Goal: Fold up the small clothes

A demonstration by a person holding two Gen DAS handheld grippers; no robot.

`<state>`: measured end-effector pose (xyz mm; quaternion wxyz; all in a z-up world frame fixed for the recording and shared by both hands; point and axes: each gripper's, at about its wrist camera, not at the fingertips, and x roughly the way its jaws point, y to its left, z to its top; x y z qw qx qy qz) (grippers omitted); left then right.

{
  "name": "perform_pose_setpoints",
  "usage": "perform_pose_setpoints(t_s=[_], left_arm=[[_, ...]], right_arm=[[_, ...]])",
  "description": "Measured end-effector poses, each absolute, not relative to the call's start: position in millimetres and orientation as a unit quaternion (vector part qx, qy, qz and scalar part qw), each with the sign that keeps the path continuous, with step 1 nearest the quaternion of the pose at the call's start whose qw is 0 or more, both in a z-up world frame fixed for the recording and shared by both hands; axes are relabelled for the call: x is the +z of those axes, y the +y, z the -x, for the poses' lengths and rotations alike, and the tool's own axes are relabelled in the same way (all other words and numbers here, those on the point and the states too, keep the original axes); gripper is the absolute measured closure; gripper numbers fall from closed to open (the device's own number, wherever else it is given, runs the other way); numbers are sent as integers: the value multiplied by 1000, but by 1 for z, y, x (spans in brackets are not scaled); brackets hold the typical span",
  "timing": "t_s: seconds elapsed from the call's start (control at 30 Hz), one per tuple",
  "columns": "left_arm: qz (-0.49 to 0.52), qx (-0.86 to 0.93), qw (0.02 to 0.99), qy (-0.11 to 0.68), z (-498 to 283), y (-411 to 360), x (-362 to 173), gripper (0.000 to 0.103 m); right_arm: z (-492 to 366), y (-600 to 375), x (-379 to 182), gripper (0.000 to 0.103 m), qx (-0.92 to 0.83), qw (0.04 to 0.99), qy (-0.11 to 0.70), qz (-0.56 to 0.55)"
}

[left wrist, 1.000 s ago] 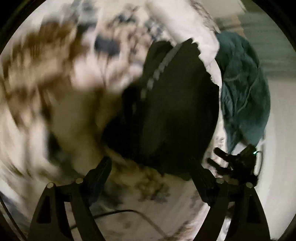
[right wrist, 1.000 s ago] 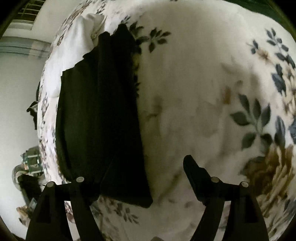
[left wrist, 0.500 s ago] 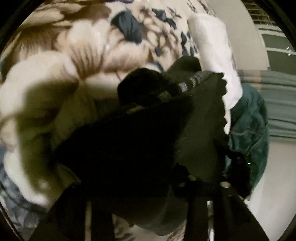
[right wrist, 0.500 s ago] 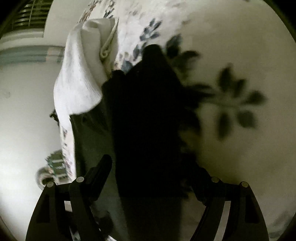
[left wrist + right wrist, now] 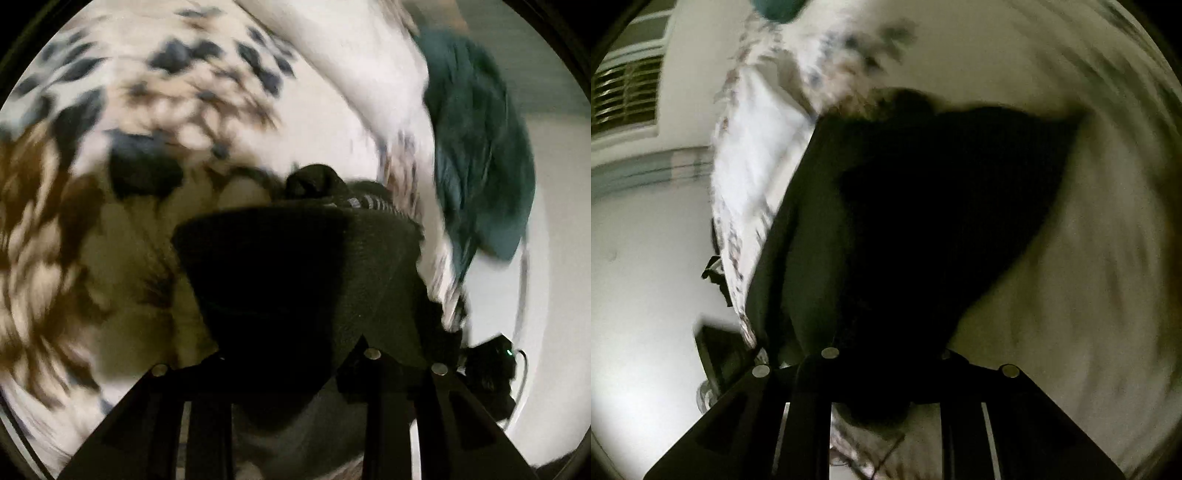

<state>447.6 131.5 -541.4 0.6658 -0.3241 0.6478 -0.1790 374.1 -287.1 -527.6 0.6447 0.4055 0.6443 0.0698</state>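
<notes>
Both grippers are into the same piece of clothing, a black garment (image 5: 295, 280) lifted off a floral blanket (image 5: 155, 110). In the left wrist view the left gripper (image 5: 295, 373) has its two fingers drawn in close on a bunched fold of the dark fabric, which drapes over and between them; it looks pinched. A striped grey-and-white band (image 5: 364, 203) runs along the far edge of the garment, maybe a waistband, too blurred to be sure. No brand, label or lettering can be read anywhere on it.

Over in the right wrist view, the right gripper (image 5: 886, 373) is closing its jaws, with the black garment (image 5: 923, 221) between them and the cloth hanging down past the fingertips. The garment fans out wide away from the camera, its far edge stretched nearly straight.

Beyond the blanket's edge a white cloth (image 5: 354, 62) lies on the bed, and a teal garment (image 5: 480, 155) sits just past it, at the edge. A slatted vent (image 5: 626, 94) shows on the wall to the left. Everything around the garment is smeared with motion blur.
</notes>
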Motion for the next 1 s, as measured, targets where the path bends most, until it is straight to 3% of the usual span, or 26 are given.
perform_pose_setpoints(t_s=[0.1,0.2,0.27,0.33,0.37,0.4,0.43,0.47,0.7,0.93,1.0], left_arm=[[270,-176,657,682,-448,119,-549,65],[273,-157,665,677,-436,123,-547,63],[288,-127,672,671,-421,132,-538,62],[284,-89,693,656,-387,147,-520,62],[270,-64,708,649,-376,151,-509,52],[258,-40,721,642,-359,156,-499,23],[252,-26,728,637,-342,161,-496,9],[244,-4,734,634,-324,168,-495,1],[172,76,693,696,-271,182,-590,0],[170,115,672,712,-285,177,-602,0],[173,114,656,726,-293,177,-602,0]], right_arm=[[-324,-274,-542,85,33,631,653,-417],[-325,-278,-561,71,-2,623,657,-425],[-333,-282,-566,53,1,601,680,-420],[-333,-290,-554,49,11,605,695,-389],[-333,-293,-546,49,16,610,698,-374],[-332,-295,-535,49,27,616,703,-353],[-330,-297,-522,45,35,625,708,-328],[-329,-300,-510,42,36,636,709,-303],[-403,-303,-480,41,67,710,674,-192],[-527,-277,-540,42,121,716,675,-127],[-538,-265,-549,76,145,709,677,-131]])
